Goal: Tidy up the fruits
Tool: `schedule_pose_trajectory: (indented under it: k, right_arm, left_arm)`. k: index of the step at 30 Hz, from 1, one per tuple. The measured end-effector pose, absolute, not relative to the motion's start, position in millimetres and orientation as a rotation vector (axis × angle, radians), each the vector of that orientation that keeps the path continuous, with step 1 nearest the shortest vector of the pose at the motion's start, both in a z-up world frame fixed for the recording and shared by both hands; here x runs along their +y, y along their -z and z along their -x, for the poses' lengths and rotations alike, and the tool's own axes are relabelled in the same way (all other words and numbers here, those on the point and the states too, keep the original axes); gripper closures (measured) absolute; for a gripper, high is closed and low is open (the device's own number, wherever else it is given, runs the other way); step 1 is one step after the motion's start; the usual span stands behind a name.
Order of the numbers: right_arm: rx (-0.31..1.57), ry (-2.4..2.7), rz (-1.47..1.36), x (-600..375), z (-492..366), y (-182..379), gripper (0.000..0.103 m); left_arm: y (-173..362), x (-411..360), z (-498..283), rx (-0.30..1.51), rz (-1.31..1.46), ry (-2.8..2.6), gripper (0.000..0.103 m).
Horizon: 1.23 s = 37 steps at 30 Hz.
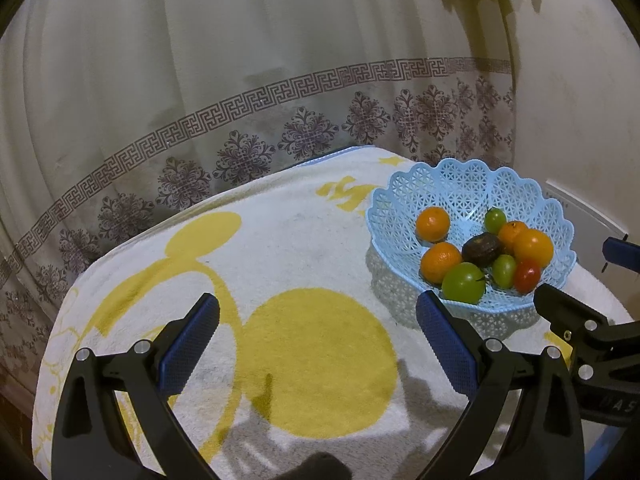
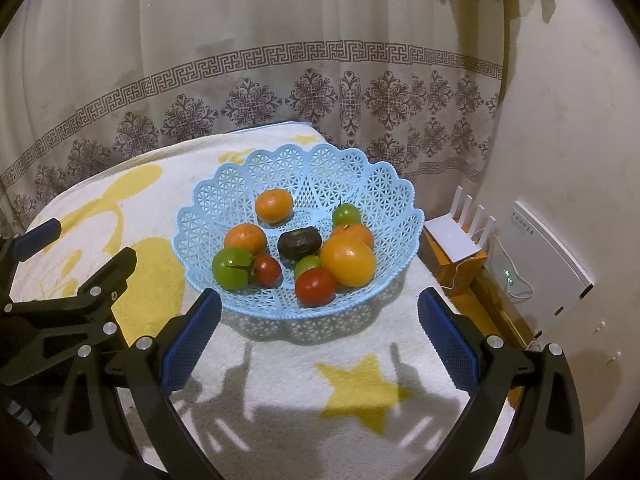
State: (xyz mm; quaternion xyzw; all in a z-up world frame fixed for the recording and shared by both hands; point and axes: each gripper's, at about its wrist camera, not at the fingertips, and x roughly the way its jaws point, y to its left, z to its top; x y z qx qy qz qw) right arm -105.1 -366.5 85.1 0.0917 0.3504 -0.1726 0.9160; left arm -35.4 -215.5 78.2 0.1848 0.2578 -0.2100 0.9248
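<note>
While both grippers hang above the towel-covered table (image 2: 280, 364), all the fruit sits in a pale blue plastic basket (image 2: 224, 196) with a lattice wall and a scalloped rim. The basket rests on the white towel with its yellow shapes, toward the far right side of the table, near the patterned curtain (image 2: 256, 60).

Inside lie four oranges: the largest (image 2: 347, 262) at the front right, one (image 2: 274, 205) alone near the back, one (image 2: 245, 239) on the left and one (image 2: 354, 233) partly hidden behind the largest. A dark brown, wrinkled fruit (image 2: 299, 243) sits in the middle. A big green fruit (image 2: 232, 268) with a split in its skin lies at the front left, touching a small red fruit (image 2: 267, 270). A larger red one (image 2: 315, 287) sits at the front, a small green one (image 2: 306, 265) just behind it, and another green one (image 2: 346, 214) at the back right.

The right gripper (image 2: 320, 326) is spread wide, empty, its blue pads just in front of the basket. The left gripper (image 1: 318, 332) is likewise spread and empty over the yellow circle, the basket off to its right.
</note>
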Motion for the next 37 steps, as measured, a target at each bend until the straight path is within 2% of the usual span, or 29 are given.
schedule_pose_trajectory:
  k: [30,37]
  right_arm:
    - [0.709,0.364,-0.187,-367,108,-90,0.003]
    - [0.674,0.321,-0.194,-356,113,-97,0.003]
  left_arm:
    - [-78,-217,38,0.520,-0.398,0.434,0.005]
    - [-78,-191,30,0.581,-0.358,0.381,0.005]
